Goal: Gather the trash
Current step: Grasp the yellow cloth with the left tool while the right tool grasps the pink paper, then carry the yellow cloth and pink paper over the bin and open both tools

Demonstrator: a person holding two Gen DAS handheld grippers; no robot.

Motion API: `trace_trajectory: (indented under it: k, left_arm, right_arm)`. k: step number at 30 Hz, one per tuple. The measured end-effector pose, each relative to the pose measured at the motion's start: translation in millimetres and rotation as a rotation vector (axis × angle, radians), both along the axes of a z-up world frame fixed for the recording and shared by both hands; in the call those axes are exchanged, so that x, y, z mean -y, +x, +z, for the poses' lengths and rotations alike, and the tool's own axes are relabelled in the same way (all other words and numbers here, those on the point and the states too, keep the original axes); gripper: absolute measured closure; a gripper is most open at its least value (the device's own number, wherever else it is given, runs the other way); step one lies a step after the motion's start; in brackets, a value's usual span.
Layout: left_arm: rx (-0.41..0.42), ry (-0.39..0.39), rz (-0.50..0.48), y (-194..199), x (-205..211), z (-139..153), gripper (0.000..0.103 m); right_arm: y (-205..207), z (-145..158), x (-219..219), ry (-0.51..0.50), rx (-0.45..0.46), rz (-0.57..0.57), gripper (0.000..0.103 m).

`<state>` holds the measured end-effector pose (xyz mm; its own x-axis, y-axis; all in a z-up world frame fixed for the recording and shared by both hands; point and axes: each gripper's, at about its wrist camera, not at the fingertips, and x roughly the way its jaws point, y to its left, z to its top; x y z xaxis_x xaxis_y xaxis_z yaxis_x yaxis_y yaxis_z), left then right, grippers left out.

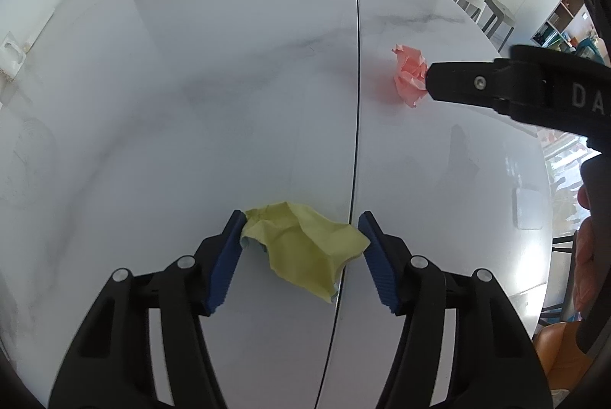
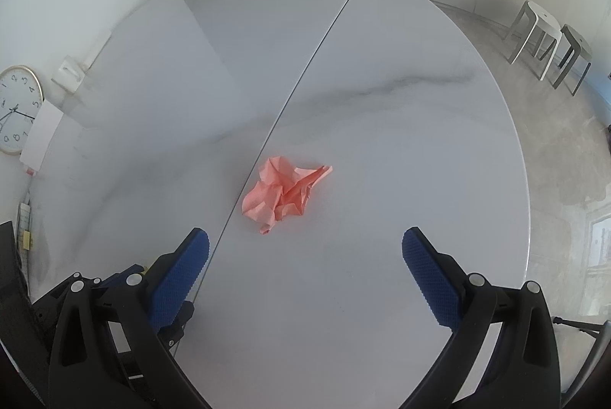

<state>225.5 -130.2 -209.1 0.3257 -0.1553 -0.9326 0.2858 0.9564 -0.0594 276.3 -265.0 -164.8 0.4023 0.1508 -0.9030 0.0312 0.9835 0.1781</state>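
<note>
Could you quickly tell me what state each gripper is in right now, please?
Left gripper: jaws open around the yellow crumpled paper, not yet clamped.
Right gripper: jaws open wide, empty, pink crumpled paper ahead.

Right gripper [image 1: 431,80] cut off at right frame edge, hiding right side of pink paper [image 1: 409,73]. Lettering on it truncated, "DA" legible. Clock [image 2: 17,109] clipped at left edge; brand text perhaps too small.
</note>
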Motion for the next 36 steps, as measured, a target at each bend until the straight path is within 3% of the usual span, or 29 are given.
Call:
trace_trajectory:
  k: [13,24,31,36]
  left_arm:
    - [0.01,-0.048,0.094,-13.6,-46.2,16.0,0.05]
    - [-0.006,-0.068,0.187,-28.3,-78.7,27.7,0.05]
    - [-0.009,-0.061,0.194,-37.6,-76.3,33.6,0.05]
    - [0.003,-0.055,0.184,-46.9,-70.4,43.0,0.05]
  right_arm:
    - [19.0,-23.3,-28.9,-0.113,0.0,0.04,0.003]
    - [19.3,-23.0,-36.0,-0.161,0.022,0.132,0.061]
    - [7.4,-13.5,-26.7,-0.124,0.035,0.142,0.065]
    - [-16.0,9.1,-25.2,-0.128,0.057,0.186,0.065]
